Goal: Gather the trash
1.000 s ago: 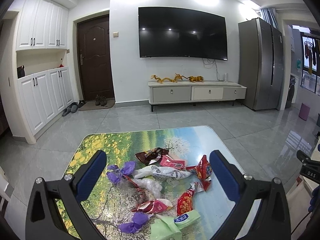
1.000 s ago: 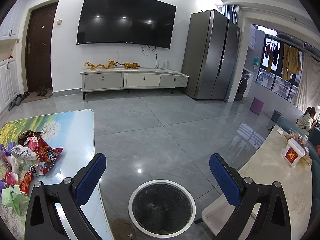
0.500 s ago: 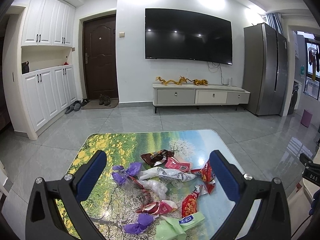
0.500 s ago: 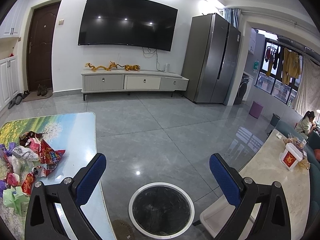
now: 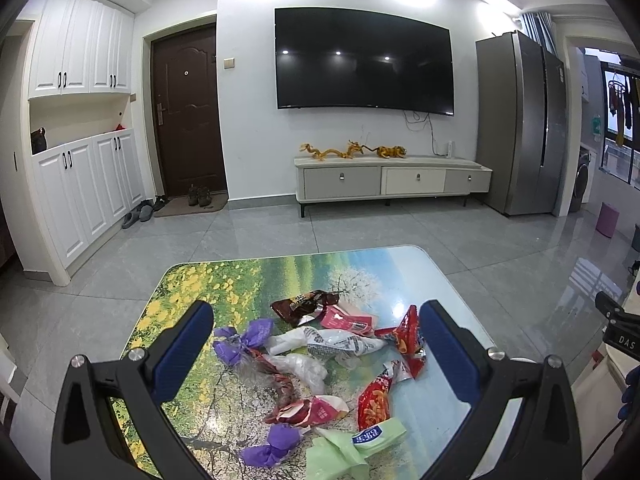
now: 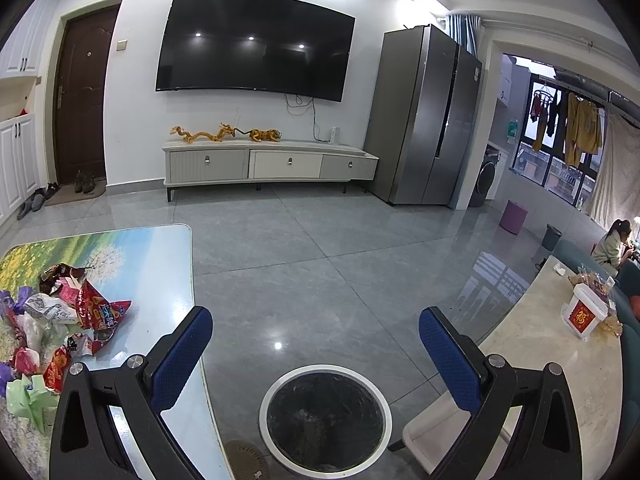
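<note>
Left wrist view: the left gripper hangs released, jaws spread wide and holding nothing, above a desk printed with a meadow scene. Directly ahead and below, between its fingers, lies the uncollected litter: a white crumpled wrapper, a brown snack packet at the far edge of the pile, a red crisp bag beside the right finger, purple wrappers toward the left finger, and a pale green bag nearest the camera. Nothing appears picked up, so the job looks barely begun.

Right wrist view: the right gripper is likewise released and empty, held off the desk's edge over the tiled floor. Just below and ahead of it, between its fingers, stands a round white-rimmed trash bin with a dark liner; no wrapper can be made out inside. The wrapper pile sits well to this gripper's left. Every piece remains to be carried across.
</note>
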Motion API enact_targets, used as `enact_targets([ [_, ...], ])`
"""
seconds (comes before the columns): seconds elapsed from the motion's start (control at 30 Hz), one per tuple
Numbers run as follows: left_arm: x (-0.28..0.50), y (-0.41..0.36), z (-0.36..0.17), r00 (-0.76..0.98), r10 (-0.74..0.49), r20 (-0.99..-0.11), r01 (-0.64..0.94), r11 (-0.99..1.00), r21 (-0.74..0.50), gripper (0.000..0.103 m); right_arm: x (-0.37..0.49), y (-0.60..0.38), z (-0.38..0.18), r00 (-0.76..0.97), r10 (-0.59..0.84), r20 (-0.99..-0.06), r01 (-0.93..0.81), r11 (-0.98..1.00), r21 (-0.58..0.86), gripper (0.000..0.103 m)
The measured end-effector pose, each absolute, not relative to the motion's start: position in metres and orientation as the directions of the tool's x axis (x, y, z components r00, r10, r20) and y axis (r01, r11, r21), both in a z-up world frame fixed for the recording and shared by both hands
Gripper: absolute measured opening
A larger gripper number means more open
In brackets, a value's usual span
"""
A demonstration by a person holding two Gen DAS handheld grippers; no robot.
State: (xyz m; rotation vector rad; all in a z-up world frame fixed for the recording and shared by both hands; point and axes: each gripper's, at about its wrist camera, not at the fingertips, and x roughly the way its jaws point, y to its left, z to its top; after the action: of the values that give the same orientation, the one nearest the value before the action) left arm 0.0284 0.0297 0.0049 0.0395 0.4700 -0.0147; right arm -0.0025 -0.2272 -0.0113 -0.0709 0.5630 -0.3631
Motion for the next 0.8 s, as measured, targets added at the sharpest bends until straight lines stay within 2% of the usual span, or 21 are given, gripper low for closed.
enact_targets([
  [0.5,0.054,-0.006,0.001,0.867,0.055,-0.495,-0.020,0.997,0.076,0.103,0.031,-0.257,-0.021,0.835,-0.246,-0.493,0.216,0.969,-0.118,0.103],
  [0.8,0.043,-0.014,0.002,0.863,0.044,-0.503,-0.012,0.998,0.066,0.103,0.027,-0.264,-0.024,0.825,-0.245,-0.510,0.209,0.970,-0.127,0.103],
])
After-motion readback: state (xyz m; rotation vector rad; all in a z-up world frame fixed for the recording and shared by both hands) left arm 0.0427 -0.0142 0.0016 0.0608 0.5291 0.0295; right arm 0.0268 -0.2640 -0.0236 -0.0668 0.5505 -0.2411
